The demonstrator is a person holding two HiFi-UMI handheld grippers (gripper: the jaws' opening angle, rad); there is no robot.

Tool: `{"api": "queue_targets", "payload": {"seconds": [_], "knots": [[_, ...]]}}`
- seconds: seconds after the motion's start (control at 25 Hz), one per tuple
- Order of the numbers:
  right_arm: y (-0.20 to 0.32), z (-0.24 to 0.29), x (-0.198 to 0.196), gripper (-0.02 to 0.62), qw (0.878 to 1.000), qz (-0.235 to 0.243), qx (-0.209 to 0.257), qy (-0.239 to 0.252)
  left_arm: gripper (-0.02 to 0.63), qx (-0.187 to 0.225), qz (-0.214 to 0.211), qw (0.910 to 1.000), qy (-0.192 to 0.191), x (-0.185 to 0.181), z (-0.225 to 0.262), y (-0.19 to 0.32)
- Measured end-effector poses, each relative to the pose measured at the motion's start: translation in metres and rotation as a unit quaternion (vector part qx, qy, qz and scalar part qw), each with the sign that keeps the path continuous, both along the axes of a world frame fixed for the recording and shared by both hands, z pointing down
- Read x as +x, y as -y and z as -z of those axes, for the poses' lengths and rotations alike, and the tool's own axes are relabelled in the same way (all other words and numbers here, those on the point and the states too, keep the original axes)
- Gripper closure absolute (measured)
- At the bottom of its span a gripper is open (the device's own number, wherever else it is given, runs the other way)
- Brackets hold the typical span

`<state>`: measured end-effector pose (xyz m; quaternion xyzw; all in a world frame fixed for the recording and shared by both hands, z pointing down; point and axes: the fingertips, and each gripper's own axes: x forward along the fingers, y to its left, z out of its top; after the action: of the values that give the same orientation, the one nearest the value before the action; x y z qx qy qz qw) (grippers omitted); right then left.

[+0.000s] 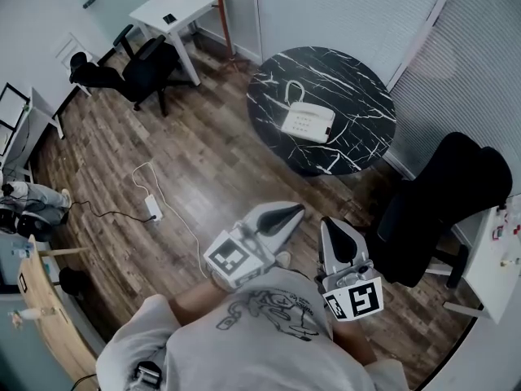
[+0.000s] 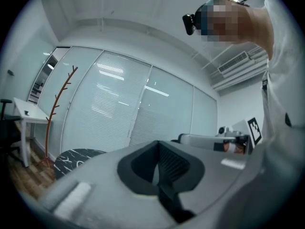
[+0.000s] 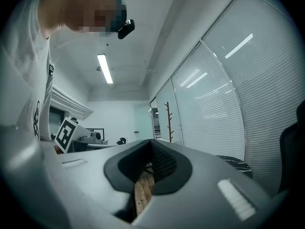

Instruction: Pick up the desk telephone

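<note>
The white desk telephone [image 1: 308, 122] lies with its coiled cord on a round black marble table [image 1: 358, 88] at the far side of the wooden floor. Both grippers are held close to the person's chest, well short of that table. My left gripper [image 1: 291, 213] points toward it with jaws shut and nothing between them. Beside it my right gripper [image 1: 335, 230] is shut and empty too. In the left gripper view the shut left gripper [image 2: 159, 168] fills the foreground, with the table [image 2: 71, 159] low at the left. The right gripper view shows the right gripper [image 3: 150, 168] closed, and the table's edge [image 3: 236, 163] at the right.
A black office chair [image 1: 444, 194] stands right of the table, near a white desk [image 1: 501, 251]. Another white desk [image 1: 175, 10] and black chair [image 1: 134, 68] are at the back left. A power strip with cable [image 1: 152, 208] lies on the floor. A coat stand [image 2: 57, 106] is by the glass wall.
</note>
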<state>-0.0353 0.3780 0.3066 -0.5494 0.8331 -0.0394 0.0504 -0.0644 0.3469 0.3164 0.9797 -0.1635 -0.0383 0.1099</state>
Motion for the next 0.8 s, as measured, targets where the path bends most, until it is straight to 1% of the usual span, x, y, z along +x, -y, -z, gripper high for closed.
{"api": "queue_targets", "payload": {"seconds": [0.2,0.4,0.6,0.8], "knots": [[-0.002,-0.011,0.006,0.589,1.0,0.007,-0.01,0.004,0.604,-0.009,0.002,1.0,0.002,0.009,-0.011,-0.006],[0.007,-0.019,0.015,0.589,1.0,0.006,-0.019,0.002,0.604,-0.017,0.008,0.9998,0.002,0.015,-0.016,0.007],[0.033,-0.024,0.017,0.589,1.0,0.005,-0.021,-0.007,0.604,-0.012,0.012,0.9999,-0.003,0.015,-0.017,0.032],[0.076,-0.025,0.011,0.589,1.0,0.015,-0.019,-0.017,0.604,-0.019,0.016,0.9997,-0.004,0.012,-0.024,0.076]]}}
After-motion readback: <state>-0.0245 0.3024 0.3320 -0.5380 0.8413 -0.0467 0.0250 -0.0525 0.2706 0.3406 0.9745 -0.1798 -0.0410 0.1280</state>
